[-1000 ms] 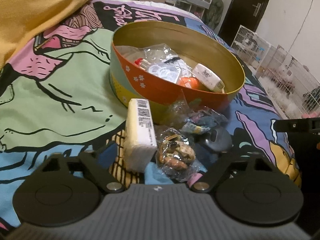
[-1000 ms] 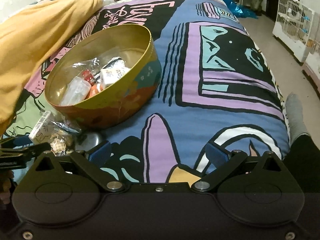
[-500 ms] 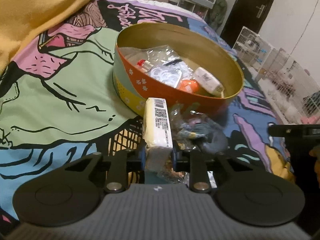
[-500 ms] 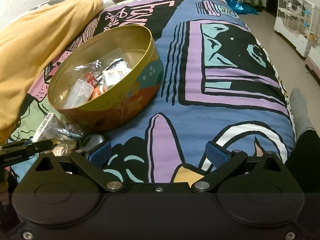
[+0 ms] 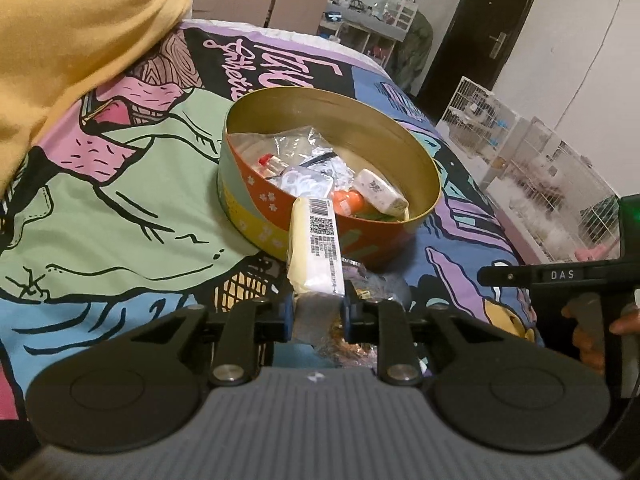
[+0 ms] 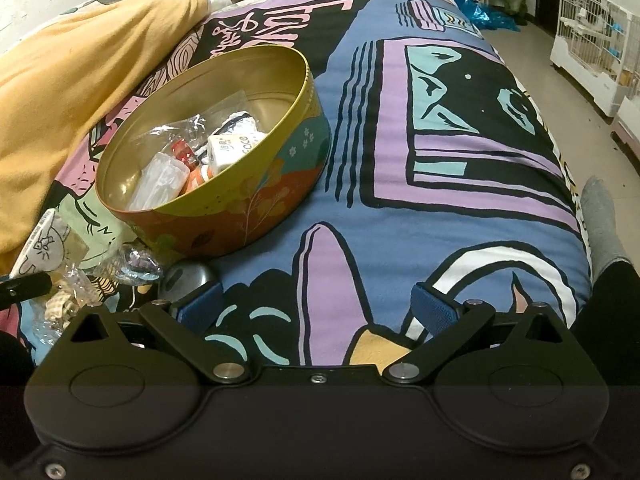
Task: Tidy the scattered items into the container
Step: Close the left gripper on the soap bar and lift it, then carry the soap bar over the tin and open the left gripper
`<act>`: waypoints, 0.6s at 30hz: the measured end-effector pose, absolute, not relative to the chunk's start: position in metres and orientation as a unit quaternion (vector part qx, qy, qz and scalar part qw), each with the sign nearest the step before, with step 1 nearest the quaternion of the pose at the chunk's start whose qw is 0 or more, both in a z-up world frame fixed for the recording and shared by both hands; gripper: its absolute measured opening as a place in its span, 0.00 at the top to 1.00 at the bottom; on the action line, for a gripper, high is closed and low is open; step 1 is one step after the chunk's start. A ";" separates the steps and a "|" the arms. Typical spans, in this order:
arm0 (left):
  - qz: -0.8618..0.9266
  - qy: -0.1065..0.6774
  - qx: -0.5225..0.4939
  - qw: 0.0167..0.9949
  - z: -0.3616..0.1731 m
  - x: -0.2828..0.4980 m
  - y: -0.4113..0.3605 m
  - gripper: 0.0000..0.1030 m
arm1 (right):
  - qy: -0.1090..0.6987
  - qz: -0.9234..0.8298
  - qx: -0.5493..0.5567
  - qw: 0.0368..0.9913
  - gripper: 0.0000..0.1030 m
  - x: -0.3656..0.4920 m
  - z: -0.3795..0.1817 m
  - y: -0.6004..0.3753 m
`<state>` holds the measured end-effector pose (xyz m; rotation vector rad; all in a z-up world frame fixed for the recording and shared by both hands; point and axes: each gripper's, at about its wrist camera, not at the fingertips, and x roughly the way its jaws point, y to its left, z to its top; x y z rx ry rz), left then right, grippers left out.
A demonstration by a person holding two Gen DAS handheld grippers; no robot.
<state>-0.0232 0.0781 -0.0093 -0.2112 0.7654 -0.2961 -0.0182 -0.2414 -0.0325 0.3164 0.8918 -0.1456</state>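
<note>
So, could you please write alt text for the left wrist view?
The left hand-held gripper is shut on a pale yellow packet with a barcode label, held in front of a round tin that already holds small packets. The tin stands on a colourful cartoon bedspread.

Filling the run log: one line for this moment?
left hand-held gripper: shut on pale packet | right hand-held gripper: open, empty | tin: partly filled | wrapped bits: on bed
</note>
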 end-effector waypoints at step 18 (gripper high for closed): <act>-0.107 0.442 -0.071 0.888 -0.055 -0.006 0.074 0.64 | 0.428 -0.070 0.152 0.888 0.02 -0.019 -0.032 -0.241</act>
